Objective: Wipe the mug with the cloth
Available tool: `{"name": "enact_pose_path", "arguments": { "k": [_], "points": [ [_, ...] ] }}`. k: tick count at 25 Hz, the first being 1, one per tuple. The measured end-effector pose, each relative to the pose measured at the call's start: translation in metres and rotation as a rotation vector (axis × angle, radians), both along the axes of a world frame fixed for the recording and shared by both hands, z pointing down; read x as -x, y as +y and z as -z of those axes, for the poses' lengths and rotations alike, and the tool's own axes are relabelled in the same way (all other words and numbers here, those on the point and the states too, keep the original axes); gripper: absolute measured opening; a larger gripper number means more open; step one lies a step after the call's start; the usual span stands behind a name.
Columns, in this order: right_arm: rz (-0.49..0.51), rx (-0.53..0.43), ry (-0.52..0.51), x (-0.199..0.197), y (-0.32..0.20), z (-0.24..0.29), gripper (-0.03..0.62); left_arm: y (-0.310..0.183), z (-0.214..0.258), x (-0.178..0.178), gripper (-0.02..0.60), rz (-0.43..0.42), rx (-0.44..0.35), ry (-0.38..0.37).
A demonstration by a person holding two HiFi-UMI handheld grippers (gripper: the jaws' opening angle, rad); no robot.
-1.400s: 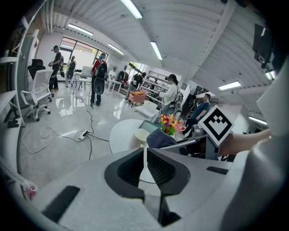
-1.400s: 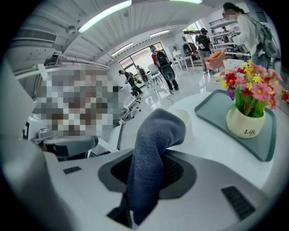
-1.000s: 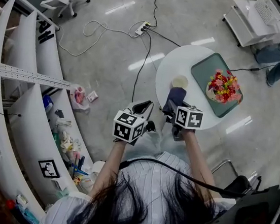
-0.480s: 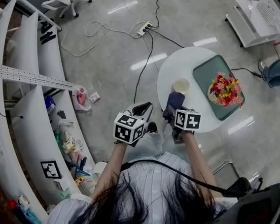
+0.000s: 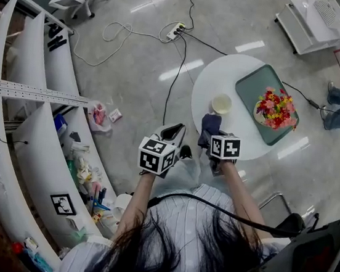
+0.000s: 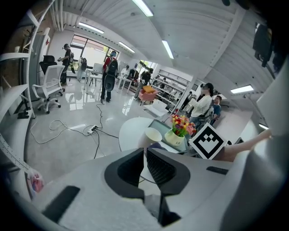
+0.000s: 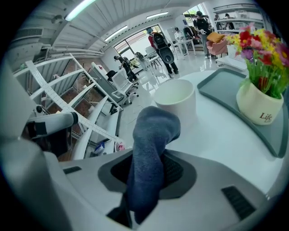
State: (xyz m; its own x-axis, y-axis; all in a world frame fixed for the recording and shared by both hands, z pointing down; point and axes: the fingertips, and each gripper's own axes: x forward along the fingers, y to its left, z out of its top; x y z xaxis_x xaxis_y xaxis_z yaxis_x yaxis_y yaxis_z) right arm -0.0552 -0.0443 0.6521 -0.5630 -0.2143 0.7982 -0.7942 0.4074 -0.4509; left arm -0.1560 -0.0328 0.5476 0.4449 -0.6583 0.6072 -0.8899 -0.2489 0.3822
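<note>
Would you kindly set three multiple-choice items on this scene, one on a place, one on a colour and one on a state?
1. Where does the pot with flowers stand?
A. on the tray
B. on the floor
C. on a shelf

2. What colour is the cloth?
A. red
B. dark blue
C. yellow

3. What state is the right claw in?
A. open, empty
B. shut on the cloth
C. shut, empty

Answers:
1 A: the pot sits inside the tray's rim.
2 B: the right gripper view shows the cloth dark blue.
3 B: its jaws pinch the cloth, which sticks out past them.
</note>
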Motion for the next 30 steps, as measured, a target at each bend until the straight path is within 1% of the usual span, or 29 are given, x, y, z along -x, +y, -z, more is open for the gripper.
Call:
{"name": "enact_pose_path", "arguments": {
  "k": [8,16,22,30],
  "points": [
    [0.027,0.045,0.052,-0.007,0.008,-0.022,0.124,0.003,-0.005,0.005,0.034,0.012,0.016,0.002],
    [0.014,0.065,0.077,-0.016,0.001,-0.036,0.124,0.007,-0.008,0.006,0.034,0.016,0.027,-0.002],
    [-0.001,0.071,0.096,-0.028,-0.003,-0.042,0.124,0.009,-0.010,-0.004,0.034,-0.006,0.035,-0.004],
    [-0.019,0.069,0.067,-0.032,-0.006,-0.037,0.124,0.007,-0.013,-0.016,0.034,-0.029,0.044,-0.005]
  ]
}}
